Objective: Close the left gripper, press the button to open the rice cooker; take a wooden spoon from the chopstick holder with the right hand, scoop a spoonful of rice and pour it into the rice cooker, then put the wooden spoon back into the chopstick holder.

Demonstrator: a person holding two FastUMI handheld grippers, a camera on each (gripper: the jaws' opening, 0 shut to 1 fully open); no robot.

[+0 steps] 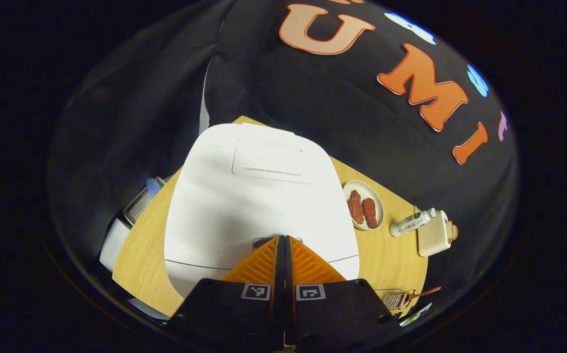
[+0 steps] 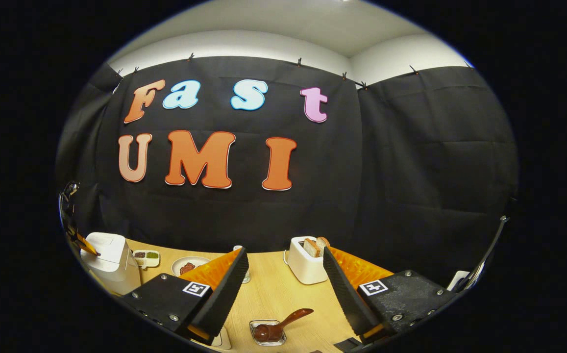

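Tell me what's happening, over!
Left hand-held gripper shut, tips at white rice cooker button; lid down. Right hand-held gripper open, above brown wooden spoon. Nothing blocking.

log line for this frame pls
left claw: shut, tips at rice cooker button | lid: closed | right claw: open, empty | wooden spoon: in holder, untouched

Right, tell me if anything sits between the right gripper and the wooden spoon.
Nothing visible does. In the right gripper view the right gripper is open above bare table, and the wooden spoon lies in its clear holder just below the gap. The toaster stands farther back, off that line.
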